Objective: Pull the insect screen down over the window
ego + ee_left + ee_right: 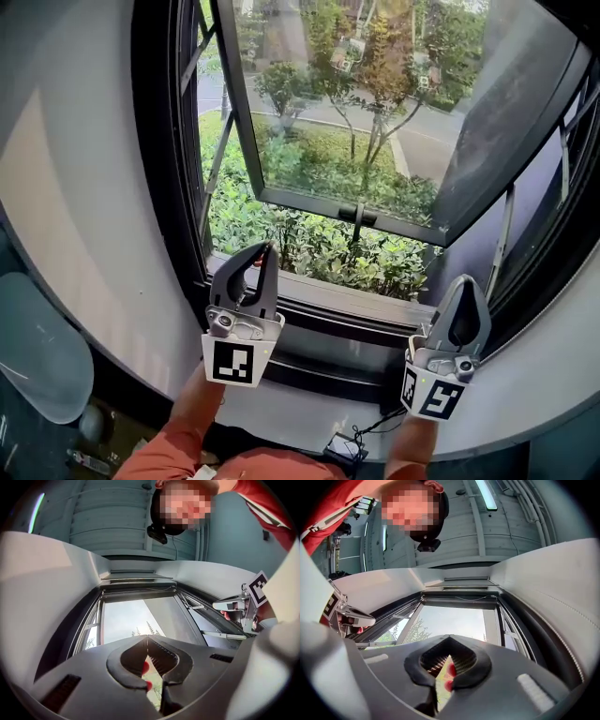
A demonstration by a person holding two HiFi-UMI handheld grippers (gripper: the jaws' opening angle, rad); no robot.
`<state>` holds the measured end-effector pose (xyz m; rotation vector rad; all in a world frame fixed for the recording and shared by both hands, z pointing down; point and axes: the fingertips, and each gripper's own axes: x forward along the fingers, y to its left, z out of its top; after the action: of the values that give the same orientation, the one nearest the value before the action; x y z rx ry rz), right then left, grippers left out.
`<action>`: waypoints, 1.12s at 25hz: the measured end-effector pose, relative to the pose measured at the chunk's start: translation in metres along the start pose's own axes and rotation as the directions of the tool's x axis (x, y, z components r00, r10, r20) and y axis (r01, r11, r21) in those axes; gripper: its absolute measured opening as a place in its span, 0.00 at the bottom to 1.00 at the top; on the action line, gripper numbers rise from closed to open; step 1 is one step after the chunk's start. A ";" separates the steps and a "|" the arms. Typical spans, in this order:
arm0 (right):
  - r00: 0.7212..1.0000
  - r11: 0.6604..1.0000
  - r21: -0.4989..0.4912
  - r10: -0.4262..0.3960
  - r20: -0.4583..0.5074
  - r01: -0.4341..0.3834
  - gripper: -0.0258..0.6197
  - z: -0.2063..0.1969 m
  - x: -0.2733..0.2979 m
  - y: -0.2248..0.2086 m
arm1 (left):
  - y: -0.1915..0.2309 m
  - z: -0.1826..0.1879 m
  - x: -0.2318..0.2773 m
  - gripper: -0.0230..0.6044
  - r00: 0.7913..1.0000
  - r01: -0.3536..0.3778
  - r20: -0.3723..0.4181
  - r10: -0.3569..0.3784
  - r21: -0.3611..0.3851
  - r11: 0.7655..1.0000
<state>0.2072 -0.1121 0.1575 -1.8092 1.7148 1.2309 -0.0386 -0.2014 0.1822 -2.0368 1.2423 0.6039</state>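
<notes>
Your left gripper and right gripper are both pinched shut, empty. Beyond their tips the window is cropped at the top, and the screen is hard to make out.

The window frame stands ahead, set in the curved wall. The sash swings outward from the frame and tilts over the hedge, which lies outside just beyond the sill. Behind the hedge stand trees, and behind them runs a road.

Both grippers rise in front of the sill, well apart:
- the left gripper before the frame's lower left part;
- the right gripper before its lower right part.

Lower down, between the left forearm and the right forearm, lies a small device with a cable. In the 2 gripper views, the frame's top rail sits above the jaw tips.
</notes>
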 end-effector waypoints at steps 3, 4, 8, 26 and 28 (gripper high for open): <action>1.000 1.000 -0.001 -0.008 0.030 0.008 0.05 0.010 0.008 -0.003 | 0.005 0.012 0.009 0.05 0.999 -0.005 0.034 0.005 0.015 1.000; 0.999 1.000 0.000 -0.009 0.038 0.009 0.05 0.013 0.011 -0.004 | 0.007 0.015 0.011 0.05 0.999 -0.008 0.041 0.008 0.017 1.000; 0.998 1.000 -0.021 -0.002 0.057 0.003 0.05 0.021 0.020 -0.007 | 0.014 0.025 0.021 0.05 0.997 -0.018 0.070 0.016 0.025 1.000; 0.984 0.995 -0.104 0.025 0.177 -0.006 0.05 0.065 0.073 -0.022 | 0.038 0.077 0.065 0.05 0.983 -0.029 0.183 0.002 0.145 0.989; 0.982 0.993 -0.115 0.038 0.185 -0.017 0.05 0.069 0.079 -0.022 | 0.040 0.083 0.070 0.05 0.980 -0.034 0.199 0.006 0.142 0.989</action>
<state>0.1949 -0.1044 0.0508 -1.6755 1.6002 1.4860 -0.0472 -0.1944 0.0672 -1.7999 1.1556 0.6876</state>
